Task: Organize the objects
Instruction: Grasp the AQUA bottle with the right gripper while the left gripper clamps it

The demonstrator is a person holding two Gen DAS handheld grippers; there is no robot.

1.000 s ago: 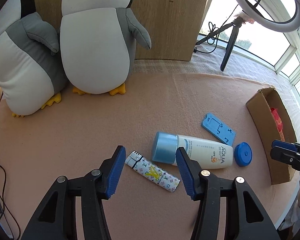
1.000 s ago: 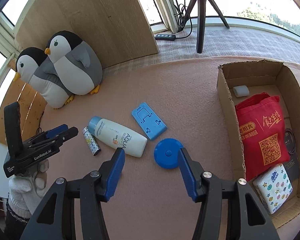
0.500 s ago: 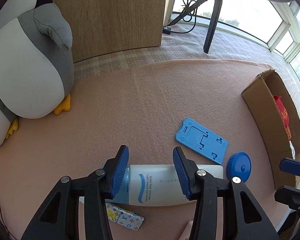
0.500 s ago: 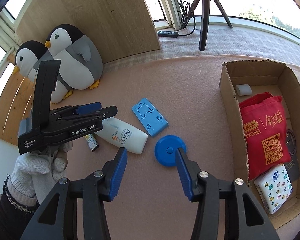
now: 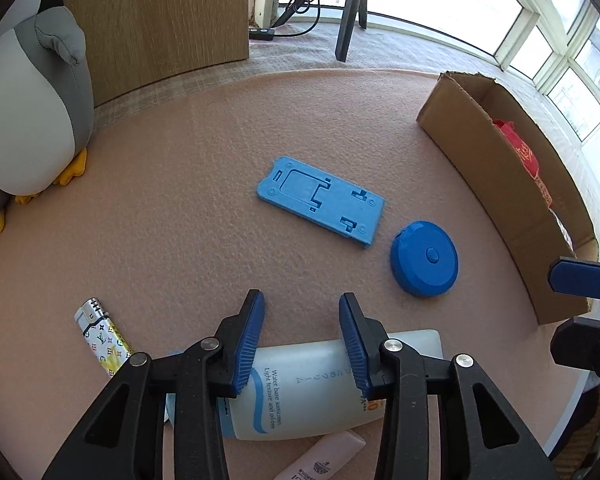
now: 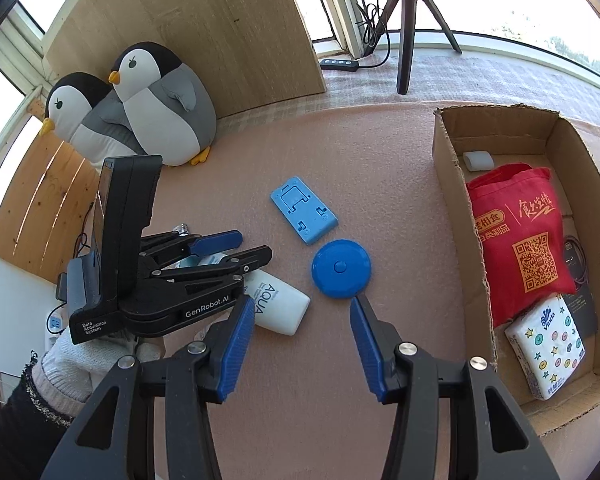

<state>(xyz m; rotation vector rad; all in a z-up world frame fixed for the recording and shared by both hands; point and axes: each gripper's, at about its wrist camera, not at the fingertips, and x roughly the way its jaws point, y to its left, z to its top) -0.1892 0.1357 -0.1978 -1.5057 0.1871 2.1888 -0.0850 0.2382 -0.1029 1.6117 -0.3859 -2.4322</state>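
A white sunscreen bottle [image 5: 308,384] with a blue cap lies on its side on the pink mat. My left gripper [image 5: 302,308] hangs low over its middle, jaws closing, fingers crossing above the bottle's length; I see no pad pressing on it. The right wrist view shows this left gripper [image 6: 255,245] over the bottle [image 6: 280,304], held by a gloved hand. My right gripper [image 6: 300,306] stands open and empty just short of a blue round disc [image 6: 340,268]. A blue phone stand [image 5: 320,196] lies flat beyond the bottle, and a patterned lighter [image 5: 100,332] lies left of it.
An open cardboard box [image 6: 456,200] at the right holds a red bag, a tissue pack and a small white item. Two plush penguins [image 6: 164,112] lean on a wooden board at the back left. A pink tube [image 5: 324,452] lies near the bottle. A tripod [image 6: 406,40] stands behind the mat.
My left gripper has moved right and down from the lighter to over the bottle, and its jaws have narrowed. The right gripper has edged slightly toward the blue disc.
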